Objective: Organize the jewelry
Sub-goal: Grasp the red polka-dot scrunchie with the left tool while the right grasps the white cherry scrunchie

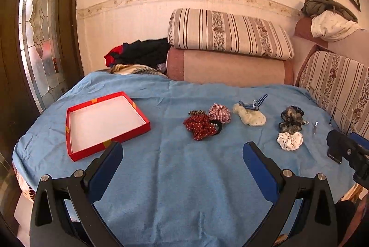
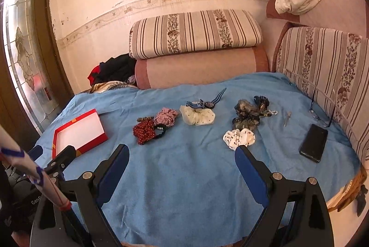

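An empty red tray (image 1: 69,129) (image 2: 56,136) with a white floor lies at the left of the blue cloth (image 1: 180,177) (image 2: 184,177). Hair scrunchies and accessories lie in a row: a dark red dotted one (image 1: 200,127) (image 2: 144,129), a red-white checked one (image 1: 220,112) (image 2: 166,116), a cream one (image 1: 250,116) (image 2: 198,116) with a striped watch (image 1: 253,104) (image 2: 207,104), a dark patterned one (image 1: 291,119) (image 2: 246,115), a white dotted one (image 1: 290,141) (image 2: 238,138). My left gripper (image 1: 183,150) is open and empty above the cloth. My right gripper (image 2: 182,153) is open and empty, near the white scrunchie.
A black phone (image 2: 313,143) and glasses (image 2: 321,115) lie at the right, a small metal clip (image 2: 287,119) (image 1: 314,128) beside them. Striped cushions (image 1: 230,32) (image 2: 196,32) and a sofa back stand behind. A glass door (image 1: 39,39) is at the left.
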The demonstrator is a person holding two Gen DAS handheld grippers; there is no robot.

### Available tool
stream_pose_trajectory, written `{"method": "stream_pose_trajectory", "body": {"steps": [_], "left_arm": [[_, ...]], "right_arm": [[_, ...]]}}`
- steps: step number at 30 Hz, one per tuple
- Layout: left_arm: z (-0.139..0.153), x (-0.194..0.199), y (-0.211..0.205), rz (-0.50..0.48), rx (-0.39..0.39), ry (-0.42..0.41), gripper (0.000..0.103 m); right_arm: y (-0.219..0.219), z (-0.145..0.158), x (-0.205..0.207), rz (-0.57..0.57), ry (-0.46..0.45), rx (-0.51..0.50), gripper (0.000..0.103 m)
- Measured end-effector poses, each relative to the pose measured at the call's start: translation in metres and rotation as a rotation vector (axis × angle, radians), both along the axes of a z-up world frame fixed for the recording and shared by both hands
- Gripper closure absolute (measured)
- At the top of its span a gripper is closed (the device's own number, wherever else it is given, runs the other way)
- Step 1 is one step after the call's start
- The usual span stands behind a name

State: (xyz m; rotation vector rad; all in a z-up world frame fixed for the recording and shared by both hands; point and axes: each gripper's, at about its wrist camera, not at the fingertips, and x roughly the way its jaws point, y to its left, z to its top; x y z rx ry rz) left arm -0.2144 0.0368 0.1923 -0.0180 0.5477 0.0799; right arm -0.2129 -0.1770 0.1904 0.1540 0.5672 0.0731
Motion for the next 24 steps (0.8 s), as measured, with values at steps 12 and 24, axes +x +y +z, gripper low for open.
{"method": "stream_pose_trajectory", "body": {"steps": [12,24], "left_arm": [[-0.033,0.073,-0.003,-0.053,-0.015,0.11,0.0],[-0.069,0.191,0.029,-0.094,-0.178,0.248,0.0]], "right_arm": [[-0.086,-0.02,0.035,-0.172,0.068,0.078,0.008],[-0.137,-0.057,0.118,-0.167,0.193,0.232,0.023]]}}
